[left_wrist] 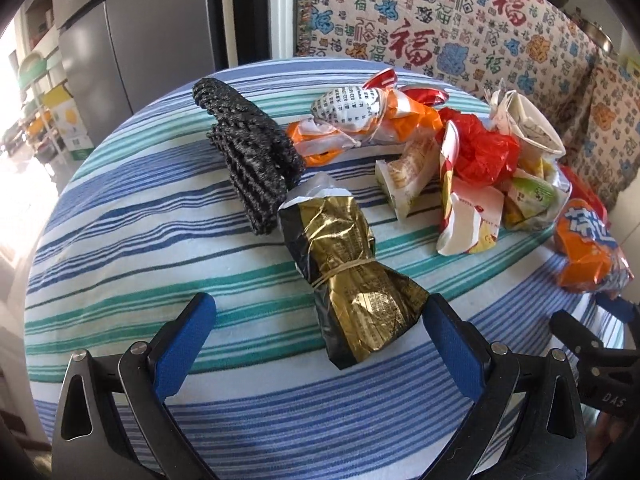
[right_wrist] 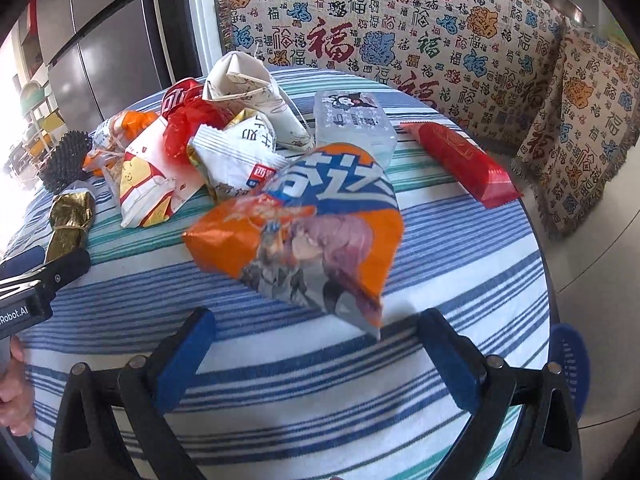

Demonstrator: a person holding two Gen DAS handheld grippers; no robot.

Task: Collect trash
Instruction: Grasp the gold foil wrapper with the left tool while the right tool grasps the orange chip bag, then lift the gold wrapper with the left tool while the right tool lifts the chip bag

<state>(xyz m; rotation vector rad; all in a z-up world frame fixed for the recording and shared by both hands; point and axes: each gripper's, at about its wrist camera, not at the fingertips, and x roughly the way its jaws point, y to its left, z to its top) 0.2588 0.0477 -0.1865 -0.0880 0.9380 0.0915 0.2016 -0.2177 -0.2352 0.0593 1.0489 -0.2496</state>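
From the left wrist view, the left gripper (left_wrist: 320,316) hangs low over the striped desk (left_wrist: 132,240) with its jaws spread wide and nothing between them. Right ahead lies a gold foil packet (left_wrist: 344,276), cinched at its waist with a rubber band; its near end sits just between the blue pads (left_wrist: 182,344). It looks light and crinkly, probably slippery on the foil, so the banded waist seems the firmest place to pinch. Beyond it rests a black knobbly thing (left_wrist: 248,152), and further right a heap of wrappers (left_wrist: 472,160) with a red plastic bag and a paper cone among them.

From the right wrist view, the right gripper (right_wrist: 316,336) also has its jaws wide apart, holding nothing. An orange snack bag (right_wrist: 304,240) lies just ahead of them, its lower corner reaching toward the gap. It appears thin, puffy and nearly weightless; I would judge a crimped edge or corner grips better than the smooth belly. A red packet (right_wrist: 460,164) lies apart to the right, and a clear plastic box (right_wrist: 352,120) sits behind the bag.
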